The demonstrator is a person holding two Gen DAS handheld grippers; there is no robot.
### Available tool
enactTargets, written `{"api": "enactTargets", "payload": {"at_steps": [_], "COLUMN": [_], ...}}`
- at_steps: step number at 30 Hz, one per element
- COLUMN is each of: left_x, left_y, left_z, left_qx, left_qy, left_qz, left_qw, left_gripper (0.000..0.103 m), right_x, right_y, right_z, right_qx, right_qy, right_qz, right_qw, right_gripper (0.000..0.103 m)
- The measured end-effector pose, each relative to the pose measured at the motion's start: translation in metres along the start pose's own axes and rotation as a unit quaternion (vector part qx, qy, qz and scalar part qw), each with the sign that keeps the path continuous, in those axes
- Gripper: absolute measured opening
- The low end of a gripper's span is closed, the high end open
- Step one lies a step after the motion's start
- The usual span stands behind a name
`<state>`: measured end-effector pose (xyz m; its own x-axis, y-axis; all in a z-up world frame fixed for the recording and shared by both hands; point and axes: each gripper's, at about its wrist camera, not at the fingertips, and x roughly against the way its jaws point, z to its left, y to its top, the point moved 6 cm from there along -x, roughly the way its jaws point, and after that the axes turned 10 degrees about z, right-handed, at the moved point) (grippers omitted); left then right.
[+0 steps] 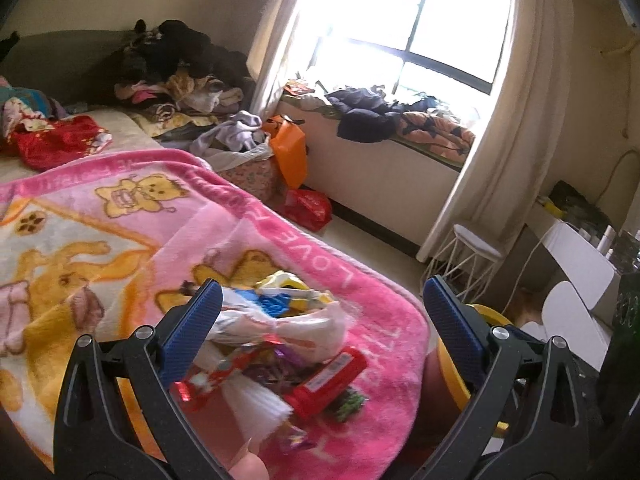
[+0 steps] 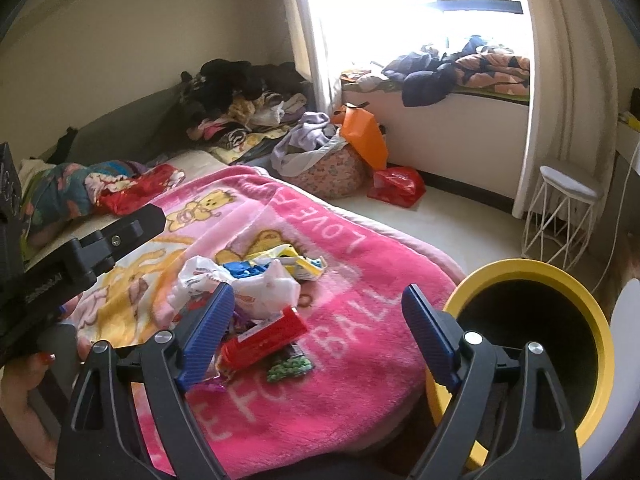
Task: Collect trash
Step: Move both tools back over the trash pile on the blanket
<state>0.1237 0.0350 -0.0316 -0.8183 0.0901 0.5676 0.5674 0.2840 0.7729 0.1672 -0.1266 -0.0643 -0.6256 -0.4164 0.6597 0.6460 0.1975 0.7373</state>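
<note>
**Both grippers spread over the trash pile on the pink blanket**

While I am leaning over the bed, I am holding my left gripper released, its blue pads spread wide with nothing pressed between them. My right gripper is likewise gaping, grasping nothing. I am taking the pink blanket as my landmark: the trash pile is lying on it, near its front corner. A crumpled white plastic bag is sitting in the middle of that pile, blue and yellow wrappers are lying just behind it, and a red packet is resting in front of it, nearest my pads. Just beside the blanket's corner, a yellow-rimmed bin is standing with its dark mouth facing me. Beyond the blanket, an orange bag is leaning near the window ledge.
</note>
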Motion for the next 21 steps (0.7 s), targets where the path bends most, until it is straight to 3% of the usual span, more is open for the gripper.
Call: {"api": "enactTargets", "payload": {"at_steps": [11,21], "left_x": [0.007,0.004], "left_y": [-0.002,-0.011], "left_z": [0.040,0.062], "left_qx": [-0.019,-0.019], "left_qy": [0.030,0.031], "left_qz": [0.002,0.012], "left_qw": [0.9994,0.9993], "left_gripper": [0.092,0.092], "right_x": [-0.027,-0.056], "right_y": [-0.001,-0.003], "right_z": [0.019,0.032], "right_qx": [0.017,0.029], "right_qy": [0.004,0.007], "right_qz": [0.024,0.051], "right_qw": [1.000,0.998], "right_gripper": [0.083,0.083]}}
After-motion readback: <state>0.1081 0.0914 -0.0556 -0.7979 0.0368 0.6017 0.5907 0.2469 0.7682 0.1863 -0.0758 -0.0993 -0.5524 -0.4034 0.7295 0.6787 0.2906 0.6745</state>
